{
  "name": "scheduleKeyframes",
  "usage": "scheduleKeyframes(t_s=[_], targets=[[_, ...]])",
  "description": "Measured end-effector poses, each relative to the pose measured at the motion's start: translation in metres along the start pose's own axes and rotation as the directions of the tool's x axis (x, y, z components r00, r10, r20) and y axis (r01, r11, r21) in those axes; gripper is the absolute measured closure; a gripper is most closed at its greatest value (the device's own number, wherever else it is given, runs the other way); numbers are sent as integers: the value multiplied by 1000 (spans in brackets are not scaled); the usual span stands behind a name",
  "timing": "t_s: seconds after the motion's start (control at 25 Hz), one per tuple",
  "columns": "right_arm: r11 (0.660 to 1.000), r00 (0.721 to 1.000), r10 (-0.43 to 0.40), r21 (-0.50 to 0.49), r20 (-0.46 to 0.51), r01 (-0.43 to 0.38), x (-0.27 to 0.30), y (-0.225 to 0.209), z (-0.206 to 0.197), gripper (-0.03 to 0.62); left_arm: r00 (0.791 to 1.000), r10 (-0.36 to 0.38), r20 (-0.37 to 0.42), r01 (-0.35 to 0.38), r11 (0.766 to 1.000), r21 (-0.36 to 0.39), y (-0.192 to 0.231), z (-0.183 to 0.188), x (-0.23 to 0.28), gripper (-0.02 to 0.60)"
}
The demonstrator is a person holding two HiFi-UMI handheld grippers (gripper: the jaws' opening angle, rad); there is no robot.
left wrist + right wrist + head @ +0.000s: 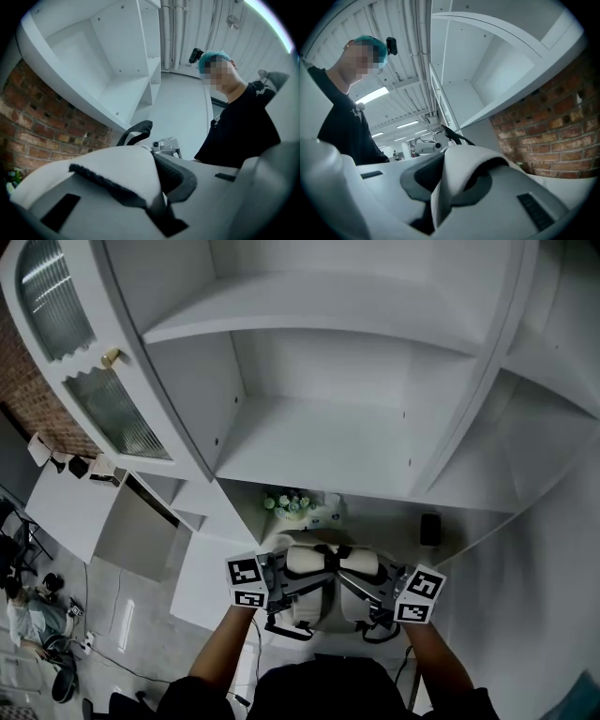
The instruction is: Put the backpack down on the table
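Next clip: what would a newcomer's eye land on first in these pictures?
The white backpack, low in the middle of the head view, draws the eye first. It is held from both sides: the left gripper and the right gripper are each shut on a fold of its fabric. Behind it rises a tall white shelf unit, with a brick wall beside it.

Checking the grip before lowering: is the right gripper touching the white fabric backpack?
Touching. In the right gripper view, the right gripper clamps a fold of the white fabric backpack between its jaws.
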State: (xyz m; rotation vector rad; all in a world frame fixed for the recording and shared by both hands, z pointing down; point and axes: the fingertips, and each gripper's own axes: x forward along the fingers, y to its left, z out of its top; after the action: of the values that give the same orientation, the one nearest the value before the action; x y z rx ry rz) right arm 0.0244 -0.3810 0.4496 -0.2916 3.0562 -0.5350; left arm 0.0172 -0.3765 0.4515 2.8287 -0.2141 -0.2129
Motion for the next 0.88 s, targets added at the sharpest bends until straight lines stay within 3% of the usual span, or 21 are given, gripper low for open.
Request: scheduleKeyframes(t_s=[0.2, 0.44, 0.6, 0.8, 0.88], targets=[[999, 998, -34, 9, -50, 35, 7, -6, -24, 539, 999, 17, -32, -18, 998, -53, 8, -25, -11, 528], [987, 995, -96, 125, -6, 96, 9, -19, -43, 528, 999, 34, -25, -36, 997, -63, 18, -40, -15, 528], [975, 990, -143, 176, 20, 137, 10, -31, -52, 497, 998, 65, -21, -66, 995, -79, 26, -48, -18, 526], [959, 982, -184, 227, 40, 171, 2, -41, -51, 442, 996, 71, 49, -62, 983, -176, 28, -38, -21, 522], [959, 980, -195, 214, 26, 186, 1, -42, -50, 431, 996, 85, 39, -77, 980, -181, 32, -40, -22, 509]])
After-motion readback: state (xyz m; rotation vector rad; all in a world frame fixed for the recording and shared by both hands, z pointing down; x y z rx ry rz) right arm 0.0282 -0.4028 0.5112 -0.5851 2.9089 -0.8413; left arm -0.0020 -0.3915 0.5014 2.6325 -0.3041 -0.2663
